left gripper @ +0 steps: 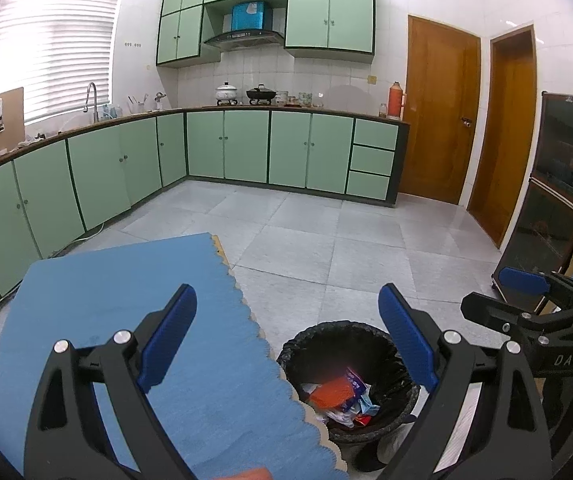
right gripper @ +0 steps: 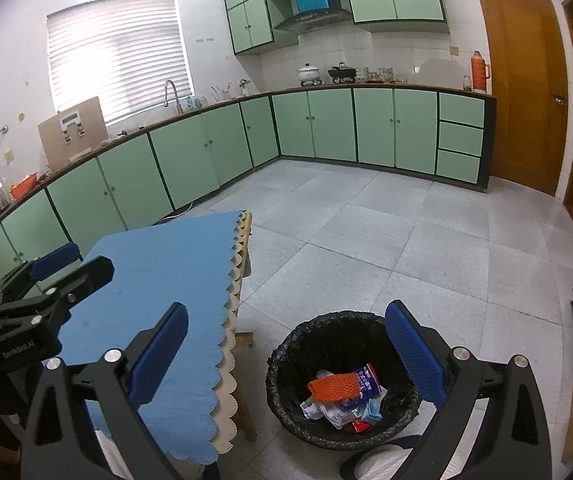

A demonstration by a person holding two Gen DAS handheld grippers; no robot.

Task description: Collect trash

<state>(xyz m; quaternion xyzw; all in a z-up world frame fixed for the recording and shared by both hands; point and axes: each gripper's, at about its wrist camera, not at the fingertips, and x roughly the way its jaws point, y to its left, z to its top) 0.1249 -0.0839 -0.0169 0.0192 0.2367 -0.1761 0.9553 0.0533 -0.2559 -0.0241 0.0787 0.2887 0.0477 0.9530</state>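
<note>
A black-lined trash bin [left gripper: 314, 344] [right gripper: 298, 344] stands on the tiled floor beside a table with a blue cloth [left gripper: 106, 312] [right gripper: 158, 272]. Inside the bin lies trash: an orange net piece [left gripper: 332, 392] [right gripper: 334, 386], a blue-and-white wrapper [right gripper: 368, 380] and other crumpled bits. My left gripper [left gripper: 288, 308] is open above the table's edge and the bin, nothing between its blue pads. My right gripper [right gripper: 286, 328] is open above the bin, also empty. Each gripper shows at the side of the other's view: the right gripper [left gripper: 526, 292] and the left gripper [right gripper: 66, 264].
Green kitchen cabinets [left gripper: 246, 144] run along the far and left walls under a counter with pots and a sink tap. Two wooden doors [left gripper: 438, 108] stand at the right, a dark glass cabinet [left gripper: 558, 184] beside them. Open tiled floor [right gripper: 406, 232] lies beyond the bin.
</note>
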